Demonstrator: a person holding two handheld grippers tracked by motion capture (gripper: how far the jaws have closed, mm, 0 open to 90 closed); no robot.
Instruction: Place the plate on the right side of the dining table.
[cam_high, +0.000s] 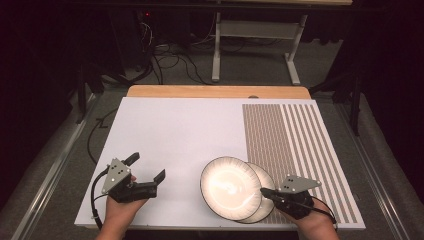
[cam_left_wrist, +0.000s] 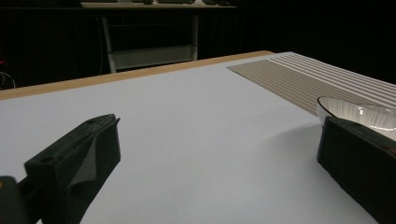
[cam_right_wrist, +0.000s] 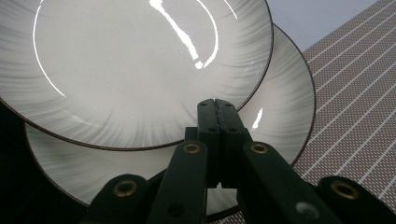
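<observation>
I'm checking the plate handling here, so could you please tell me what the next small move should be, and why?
Probably open the right gripper: its jaws are pressed shut over the rim of the upper white ribbed plate, which overlaps the lower white plate, so it cannot take a rim yet. The left gripper waits open on the white board.

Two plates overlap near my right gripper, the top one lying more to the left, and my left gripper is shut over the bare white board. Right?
Not quite: the left gripper is open, its jaws spread wide apart in the left gripper view. The rest holds: the top plate overlaps the lower plate and lies more to the left, near the right gripper, over the white board.
</observation>
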